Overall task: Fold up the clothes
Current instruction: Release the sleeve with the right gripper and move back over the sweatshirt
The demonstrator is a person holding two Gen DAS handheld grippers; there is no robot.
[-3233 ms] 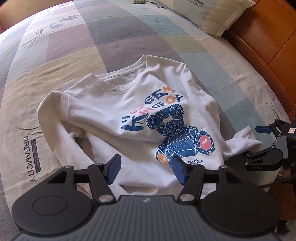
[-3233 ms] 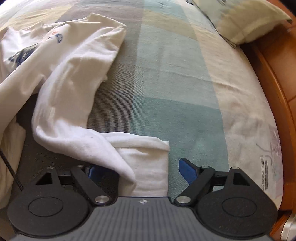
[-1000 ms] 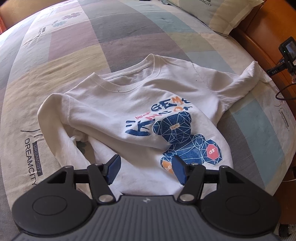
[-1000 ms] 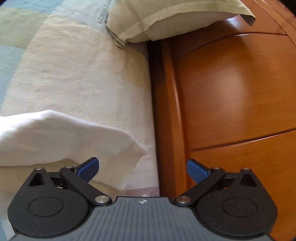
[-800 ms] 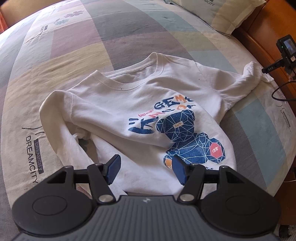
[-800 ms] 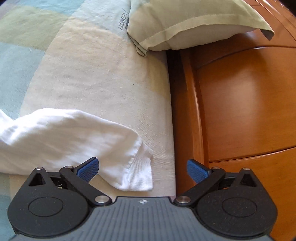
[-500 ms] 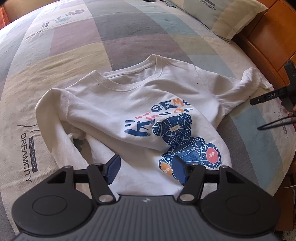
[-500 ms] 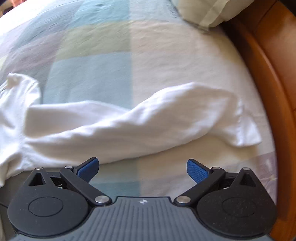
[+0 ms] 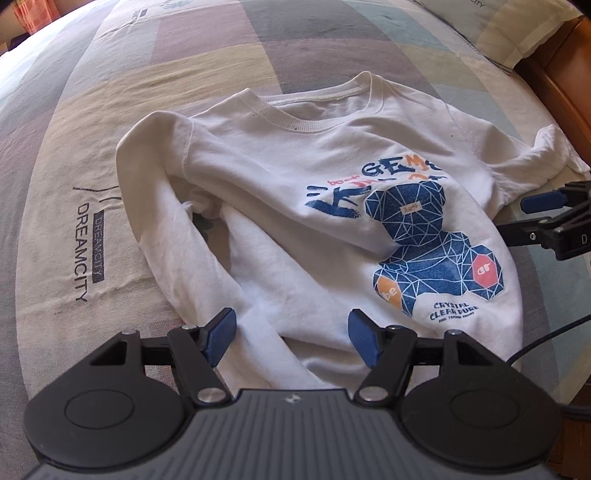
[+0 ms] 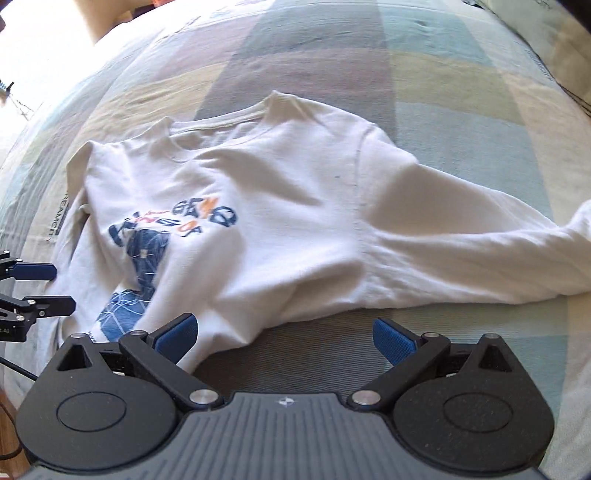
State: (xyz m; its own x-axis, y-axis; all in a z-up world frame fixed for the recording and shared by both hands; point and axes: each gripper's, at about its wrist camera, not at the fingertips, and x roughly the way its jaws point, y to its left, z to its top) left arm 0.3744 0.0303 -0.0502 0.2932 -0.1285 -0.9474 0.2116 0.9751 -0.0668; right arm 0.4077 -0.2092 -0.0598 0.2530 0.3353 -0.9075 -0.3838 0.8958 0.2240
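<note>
A white long-sleeved sweatshirt (image 9: 295,177) with a blue bear print lies face up on the bed. Its left sleeve (image 9: 177,236) is bent back across the body toward the hem. Its right sleeve (image 10: 480,254) is stretched out toward the bed's edge. My left gripper (image 9: 290,334) hovers open over the hem, empty. My right gripper (image 10: 282,338) is open and empty at the shirt's lower right side, its left pad over the fabric edge. In the left wrist view the right gripper's fingers (image 9: 543,201) show at the far right.
The bed has a patchwork sheet (image 9: 110,110) printed with DREAMCITY. A pillow (image 9: 498,22) lies at the far right corner, beside a wooden headboard (image 9: 565,74). A black cable (image 9: 546,339) hangs at the bed's near right edge.
The right gripper let go of the right sleeve after stretching it toward the bed's edge, then swung back to the shirt's lower right side. The left gripper stayed over the hem.
</note>
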